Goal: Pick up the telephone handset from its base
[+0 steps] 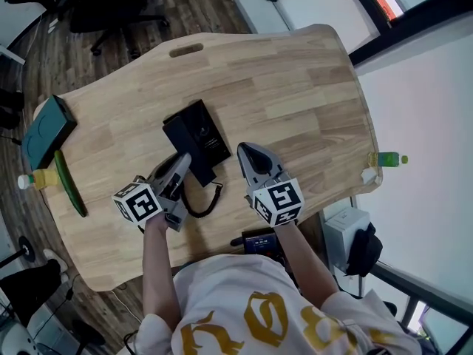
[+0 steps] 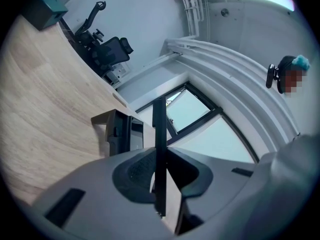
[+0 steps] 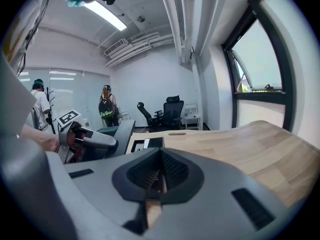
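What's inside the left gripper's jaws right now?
The left gripper is shut on the handset, seen edge-on as a thin black bar. The base sits on the table beyond it. The gripper's body covers the handset's near end.

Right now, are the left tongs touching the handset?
Touching. The left gripper view shows the left tongs closed on the thin black handset, pads pressing both its sides.

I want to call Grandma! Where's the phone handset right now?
In the head view, left of centre, the left claw grips the handset at the near end of the black base.
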The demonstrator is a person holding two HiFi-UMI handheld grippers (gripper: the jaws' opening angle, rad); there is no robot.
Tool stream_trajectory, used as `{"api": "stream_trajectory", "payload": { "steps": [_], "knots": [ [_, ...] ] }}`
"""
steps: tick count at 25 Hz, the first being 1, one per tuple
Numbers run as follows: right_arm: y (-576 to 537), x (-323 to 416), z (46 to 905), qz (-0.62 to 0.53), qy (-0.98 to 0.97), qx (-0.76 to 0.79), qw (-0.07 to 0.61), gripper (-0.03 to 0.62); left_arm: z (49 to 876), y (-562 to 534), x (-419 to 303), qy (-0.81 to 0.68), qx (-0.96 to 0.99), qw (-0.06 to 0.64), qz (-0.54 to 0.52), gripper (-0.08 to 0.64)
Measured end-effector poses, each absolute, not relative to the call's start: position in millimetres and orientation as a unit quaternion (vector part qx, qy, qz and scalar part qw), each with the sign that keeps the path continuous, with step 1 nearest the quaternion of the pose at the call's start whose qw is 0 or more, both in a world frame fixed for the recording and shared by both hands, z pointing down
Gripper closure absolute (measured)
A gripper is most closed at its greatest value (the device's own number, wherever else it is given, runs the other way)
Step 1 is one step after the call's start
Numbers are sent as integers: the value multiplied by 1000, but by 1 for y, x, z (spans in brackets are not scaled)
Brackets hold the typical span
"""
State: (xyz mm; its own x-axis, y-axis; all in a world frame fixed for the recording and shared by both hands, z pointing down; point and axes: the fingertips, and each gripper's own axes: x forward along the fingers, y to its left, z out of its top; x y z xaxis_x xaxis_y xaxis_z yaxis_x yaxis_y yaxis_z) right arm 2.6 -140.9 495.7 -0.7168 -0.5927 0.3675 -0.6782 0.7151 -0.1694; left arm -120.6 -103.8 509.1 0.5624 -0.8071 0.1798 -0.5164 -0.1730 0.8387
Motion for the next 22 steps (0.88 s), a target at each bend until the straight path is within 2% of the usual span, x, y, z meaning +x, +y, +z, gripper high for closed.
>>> {"api": "stream_trajectory", "payload": {
  "steps": [22],
  "knots": [
    [-93,9,451,108,-913,377,114,588,463,-56,-116,-422,782,433,-152,488]
  ]
}}
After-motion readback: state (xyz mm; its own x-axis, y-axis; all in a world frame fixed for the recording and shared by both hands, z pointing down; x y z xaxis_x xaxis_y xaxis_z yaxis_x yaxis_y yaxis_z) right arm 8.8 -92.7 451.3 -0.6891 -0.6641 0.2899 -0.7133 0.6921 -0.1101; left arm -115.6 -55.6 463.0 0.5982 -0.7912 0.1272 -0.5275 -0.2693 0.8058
